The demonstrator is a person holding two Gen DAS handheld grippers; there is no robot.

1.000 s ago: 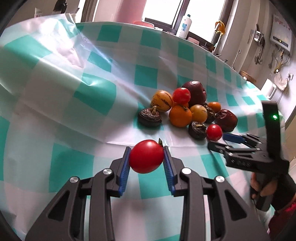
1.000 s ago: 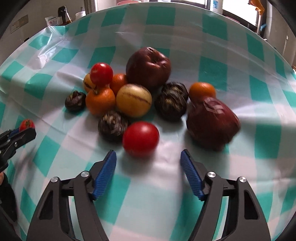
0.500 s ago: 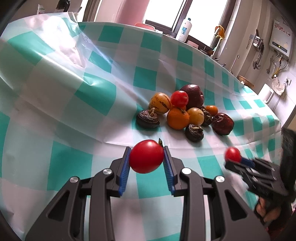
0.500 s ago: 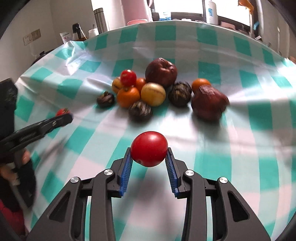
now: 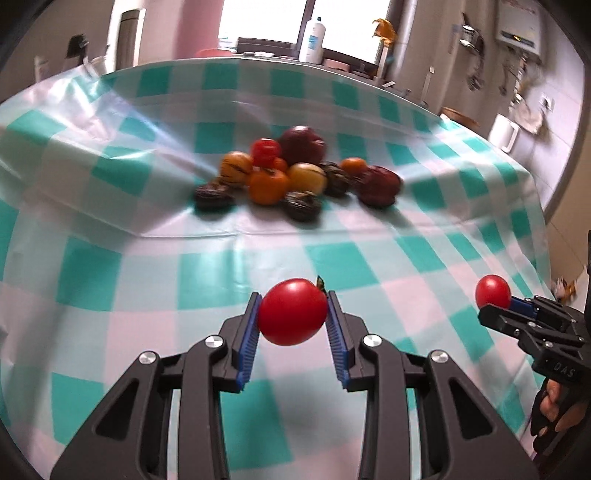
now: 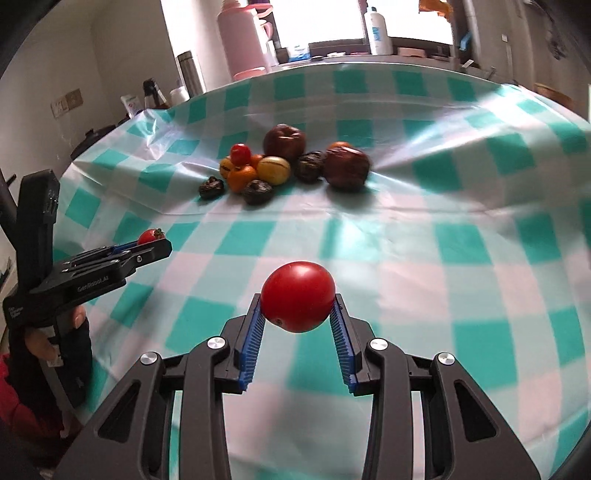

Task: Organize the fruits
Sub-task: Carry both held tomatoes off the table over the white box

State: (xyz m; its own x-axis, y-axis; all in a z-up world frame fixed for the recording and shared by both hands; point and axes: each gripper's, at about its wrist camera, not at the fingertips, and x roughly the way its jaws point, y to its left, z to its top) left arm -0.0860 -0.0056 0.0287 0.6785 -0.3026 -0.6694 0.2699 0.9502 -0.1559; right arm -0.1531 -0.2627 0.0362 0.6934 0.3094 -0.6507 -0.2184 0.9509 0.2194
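My left gripper [image 5: 292,314] is shut on a red tomato [image 5: 292,316] with a small green stem, held above the checked cloth. A second red tomato [image 6: 297,296] sits pinched in my right gripper [image 6: 297,310], also off the table. Each gripper shows in the other's view: the right gripper [image 5: 496,301] with its tomato [image 5: 493,291] at the right edge, the left gripper [image 6: 153,245] with its tomato [image 6: 149,236] at the left. The fruit pile [image 5: 295,177] lies farther back on the table: dark red apples, oranges, yellow striped fruit, dark wrinkled fruit and one more tomato [image 6: 240,153].
A teal and white checked tablecloth [image 6: 443,258] covers the table, creased across behind the grippers. Beyond the far edge stand a pink thermos [image 6: 242,37], a steel flask [image 6: 190,72] and a white bottle [image 5: 313,35] by the window. A hand [image 6: 48,339] grips the left tool.
My right gripper closed on the tomato at the front of the pile, lifted it and drew back. Both grippers have pulled away from the pile, which now looks smaller and farther off.
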